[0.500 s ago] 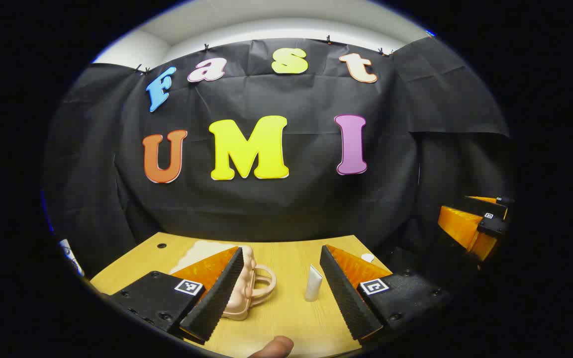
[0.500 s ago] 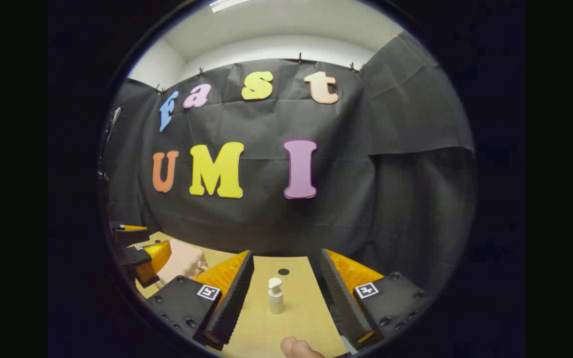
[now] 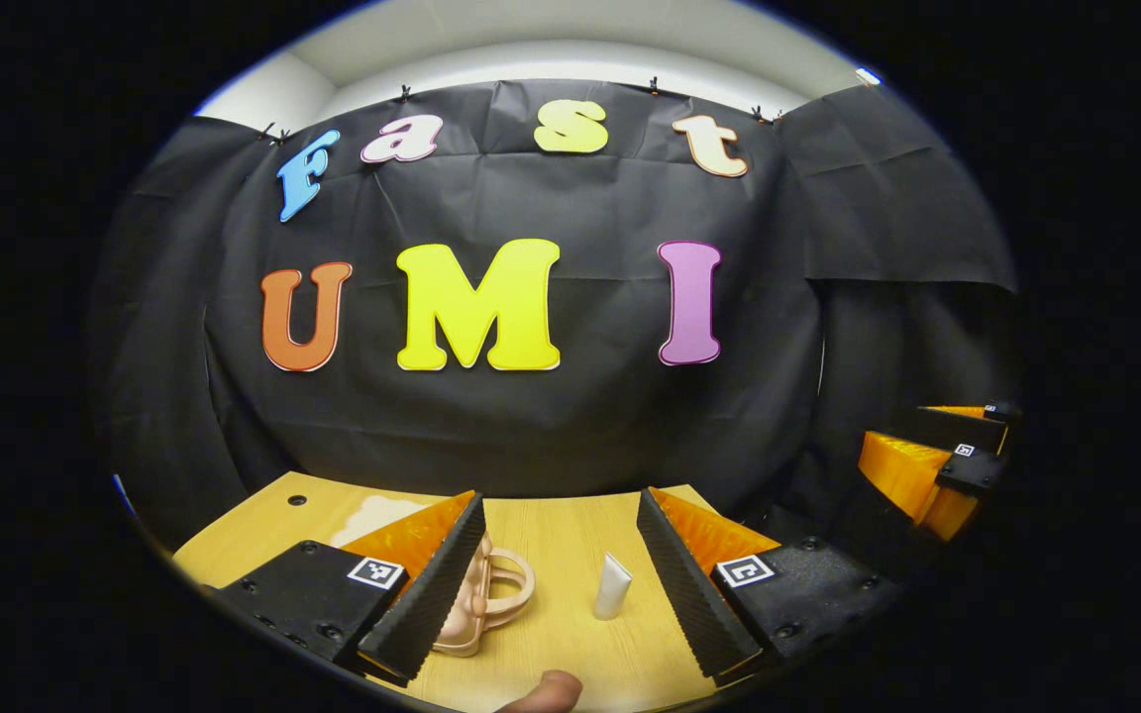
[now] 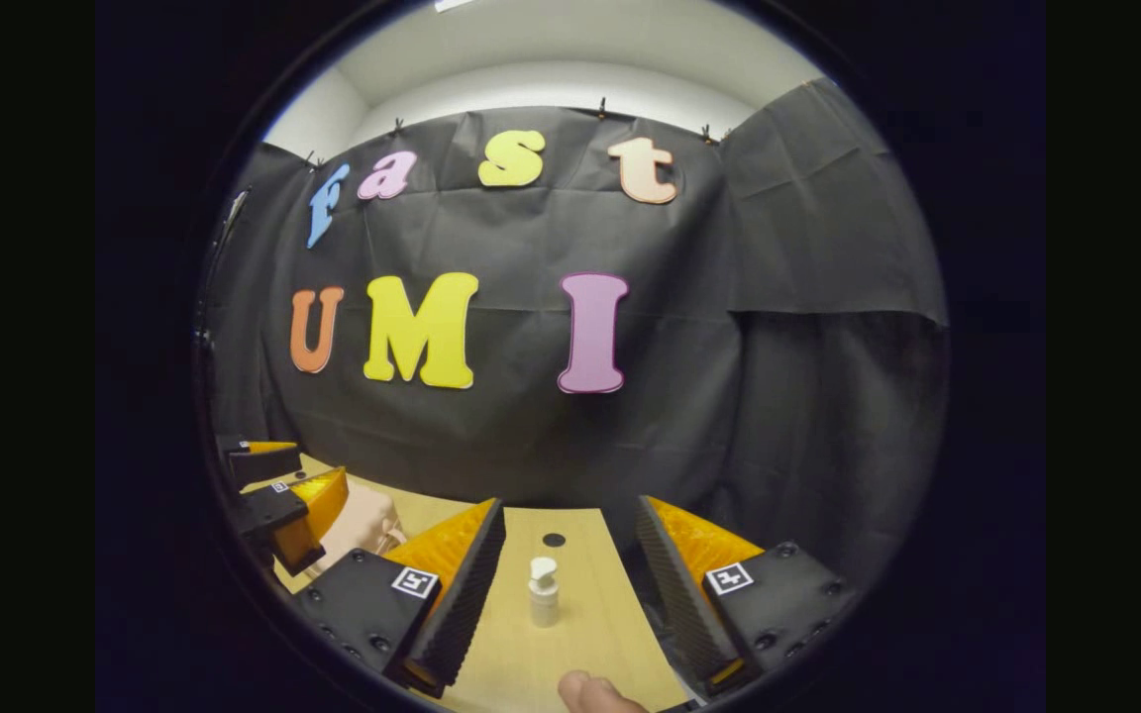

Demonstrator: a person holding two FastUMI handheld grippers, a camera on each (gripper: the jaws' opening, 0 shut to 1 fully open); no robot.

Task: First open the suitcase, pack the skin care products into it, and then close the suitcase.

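Pink suitcase shut, nothing packed; I hold both grippers wide apart; tube right of suitcase, untouched.

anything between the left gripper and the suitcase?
Nothing visible. In the left gripper view the left gripper is open above the wooden table; the pink suitcase lies just ahead, partly hidden behind one of its fingers. The white tube stands apart, off to the side, not in the path.
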